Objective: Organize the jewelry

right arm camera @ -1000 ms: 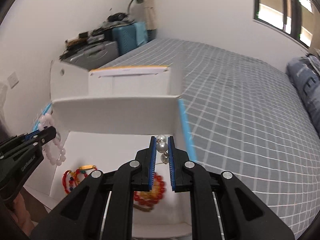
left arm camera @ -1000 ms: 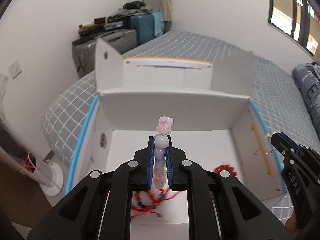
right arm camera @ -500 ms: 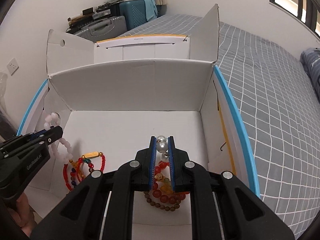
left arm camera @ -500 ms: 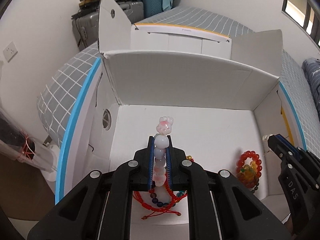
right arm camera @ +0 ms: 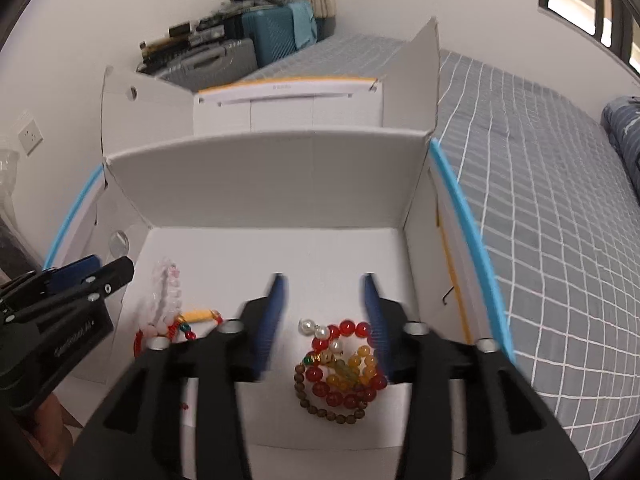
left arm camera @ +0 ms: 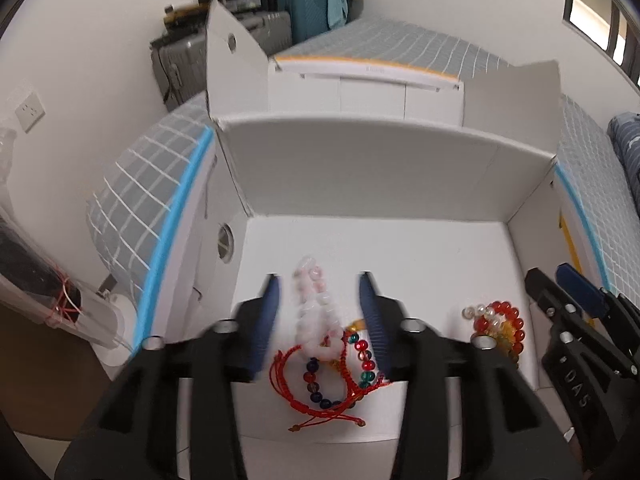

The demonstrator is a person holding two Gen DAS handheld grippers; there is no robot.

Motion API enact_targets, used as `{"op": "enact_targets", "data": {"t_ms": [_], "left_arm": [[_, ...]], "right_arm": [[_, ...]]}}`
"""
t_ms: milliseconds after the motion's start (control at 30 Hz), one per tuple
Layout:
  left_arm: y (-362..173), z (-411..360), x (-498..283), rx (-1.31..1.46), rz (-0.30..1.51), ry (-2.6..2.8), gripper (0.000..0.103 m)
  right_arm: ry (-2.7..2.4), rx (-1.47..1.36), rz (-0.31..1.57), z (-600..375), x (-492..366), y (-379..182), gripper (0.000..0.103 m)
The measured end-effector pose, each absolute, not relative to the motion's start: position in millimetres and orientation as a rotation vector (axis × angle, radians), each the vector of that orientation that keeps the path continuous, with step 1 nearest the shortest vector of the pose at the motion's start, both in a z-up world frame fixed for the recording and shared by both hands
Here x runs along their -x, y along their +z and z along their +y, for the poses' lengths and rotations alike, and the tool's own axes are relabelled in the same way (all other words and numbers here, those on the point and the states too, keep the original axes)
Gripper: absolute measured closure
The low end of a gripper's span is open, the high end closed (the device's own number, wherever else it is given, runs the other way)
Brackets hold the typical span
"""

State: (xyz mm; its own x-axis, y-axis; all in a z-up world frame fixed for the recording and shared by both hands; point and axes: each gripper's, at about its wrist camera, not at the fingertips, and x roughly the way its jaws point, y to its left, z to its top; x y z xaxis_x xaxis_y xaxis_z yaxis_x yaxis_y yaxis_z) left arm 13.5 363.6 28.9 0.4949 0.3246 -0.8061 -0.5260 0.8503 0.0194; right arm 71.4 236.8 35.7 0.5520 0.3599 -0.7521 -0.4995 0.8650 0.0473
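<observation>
Both claws hang over the near end of a white cardboard box that sits on a bed with a grey checked cover, and both stand wide open with nothing between their blue-padded fingers. Between the spread fingers of the left claw lies a pale pink bead bracelet, blurred in this view, stretched out on the box floor along the line of the fingers, so whether it has fully come to rest cannot be told. Its near end touches a tangle just below the claw's gap: a red cord bracelet and a string of dark blue, red and green beads. In the right wrist view the right claw frames a second heap directly under its gap: pearl earrings lie at the far edge of it, touching a red bead bracelet, with yellow-orange beads in the middle and a brown bead strand curling around the near side. Seen from the left claw, this heap sits to its right, near the other claw's tip. Seen from the right claw, the pink bracelet lies to its left, just beyond the left claw's black tip. Grey and teal suitcases stand past the box against the wall.
</observation>
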Motion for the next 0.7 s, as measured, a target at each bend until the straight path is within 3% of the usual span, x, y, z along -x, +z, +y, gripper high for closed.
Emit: {"op": "enact_targets", "data": {"t_ms": [33,133,200,300,500,700], "left_arm": [[32,362,-12,0.238,0.911,0.521,0.059],[47,359,-1,0.245,0.869,0.515,0.047],[57,356,6,0.229,0.836,0.532,0.027],[73,348,21,0.218,0.778,0.527,0.013],[97,340,48,0.231,0.690,0.526,0.006],[111,327,75,0.224,0.632,0.502,0.006]], "right_arm": [[0.503,0.168,0.825,234,-70,39,0.039],[0.494,0.150,0.773,228,-65,51,0.030],[0.498,0.135,0.739,222,-60,62,0.029],[0.498,0.118,0.688,214,-51,76,0.020],[0.484,0.105,0.586,197,-22,106,0.008],[0.455,0.105,0.580,180,8,115,0.008]]}}
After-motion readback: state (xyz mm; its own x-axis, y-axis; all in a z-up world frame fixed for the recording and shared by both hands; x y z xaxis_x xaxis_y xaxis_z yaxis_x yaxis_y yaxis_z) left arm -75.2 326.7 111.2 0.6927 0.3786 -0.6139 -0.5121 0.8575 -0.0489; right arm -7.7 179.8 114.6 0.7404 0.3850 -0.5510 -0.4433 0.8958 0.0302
